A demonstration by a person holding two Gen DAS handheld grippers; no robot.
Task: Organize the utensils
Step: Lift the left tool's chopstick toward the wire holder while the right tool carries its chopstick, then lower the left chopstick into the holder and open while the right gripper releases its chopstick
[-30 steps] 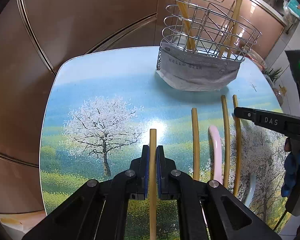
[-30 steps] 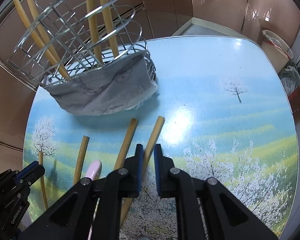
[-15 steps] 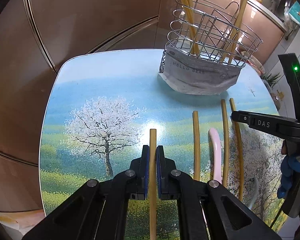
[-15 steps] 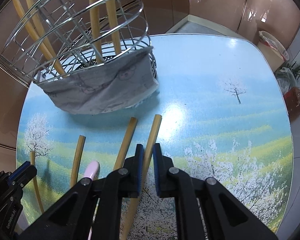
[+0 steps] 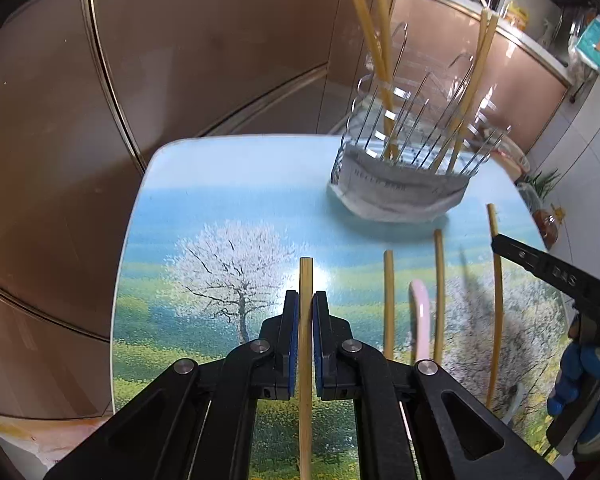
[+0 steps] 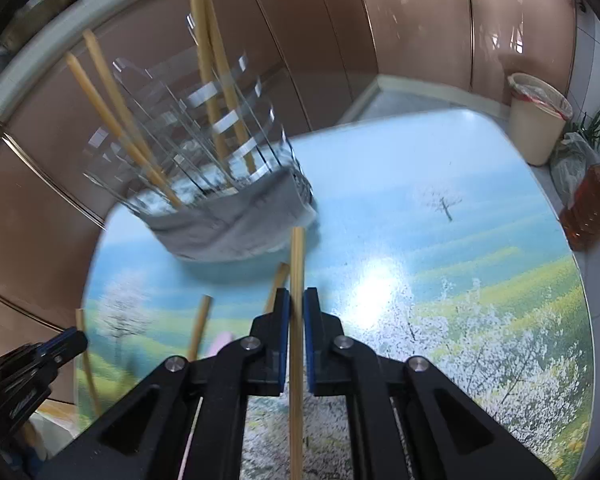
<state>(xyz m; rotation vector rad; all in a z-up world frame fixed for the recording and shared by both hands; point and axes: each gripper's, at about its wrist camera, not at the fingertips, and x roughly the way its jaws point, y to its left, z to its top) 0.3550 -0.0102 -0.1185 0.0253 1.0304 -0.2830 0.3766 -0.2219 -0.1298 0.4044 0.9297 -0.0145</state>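
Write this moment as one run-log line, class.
left tongs: shut on chopstick | right tongs: shut on second chopstick | wire holder: four chopsticks inside | pink spoon: on table

Left gripper (image 5: 306,312) pointing fwd, level-ish, jaws pinched nearly together w/ just a thin gap, blue pads (image 5: 293,320) pressing both sides of a chopstick (image 5: 306,280) running straight down the middle. Black linkage arms spread wide toward the cam. Right gripper (image 6: 296,308) same deal: jaws clamped on another chopstick (image 6: 297,256), blue pads tight on it, body angled fwd. From the left cam, right gripper's black frame visible at far right, w/ a blue-gloved hand (image 5: 580,384) behind it. From the right cam, left gripper's tip sits at lower left, blue pad showing. Both a bit apart, side by side.
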